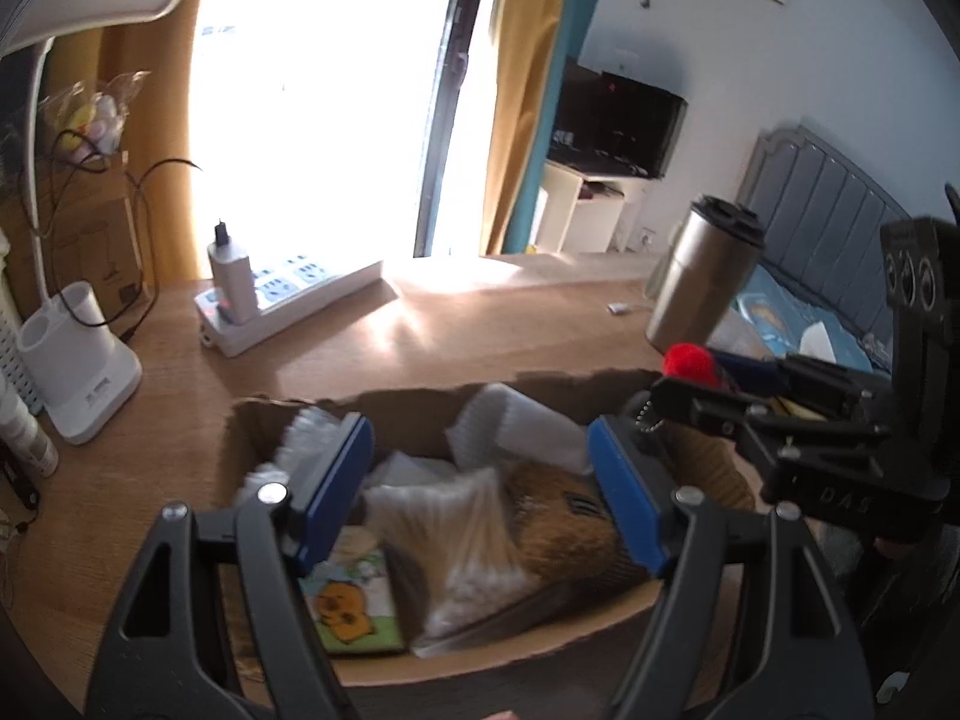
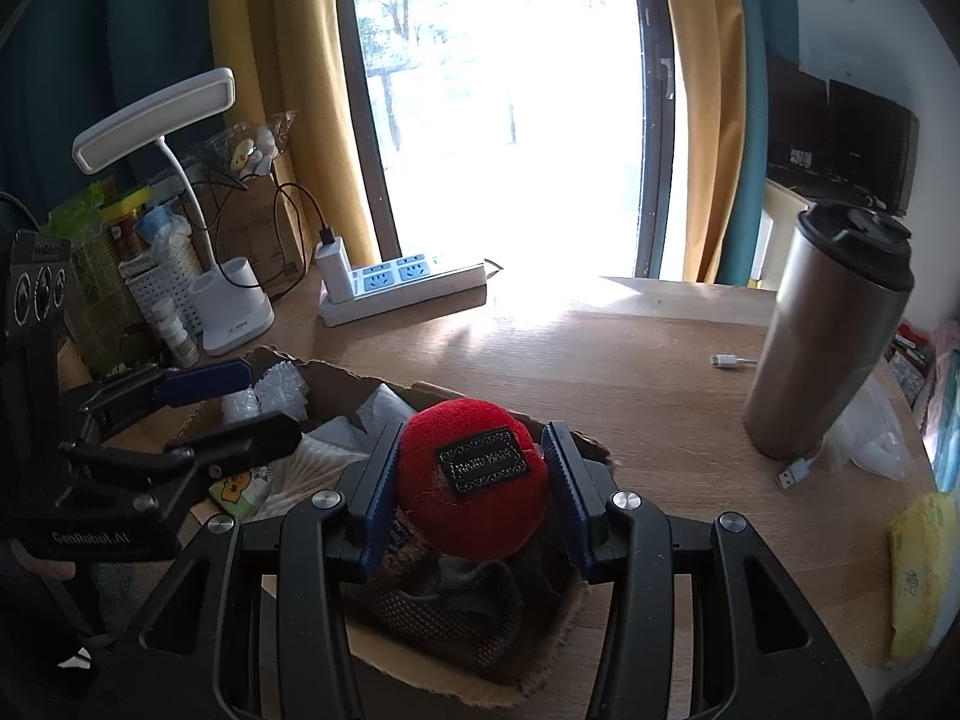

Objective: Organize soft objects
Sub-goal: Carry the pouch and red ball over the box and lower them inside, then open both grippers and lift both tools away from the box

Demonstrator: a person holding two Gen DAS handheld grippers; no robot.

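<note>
Sitting on the pale wooden desk (image 2: 660, 372), the torn brown cardboard box (image 1: 420, 408) fills your left view's centre. Your right gripper (image 2: 473, 486) pinches the red knitted pompom hat with a black label (image 2: 474, 474) above the box, at 3 o'clock of the left gripper (image 1: 480, 492), whose jaws gape wide and empty over a clear bag of cotton swabs (image 1: 462, 534).

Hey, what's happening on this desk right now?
A person with two handheld grippers is sorting soft items at a torn cardboard box. The right gripper is clamped on a red plush ball over the box. The left gripper hovers open above the box, over a bag of cotton swabs.
</note>
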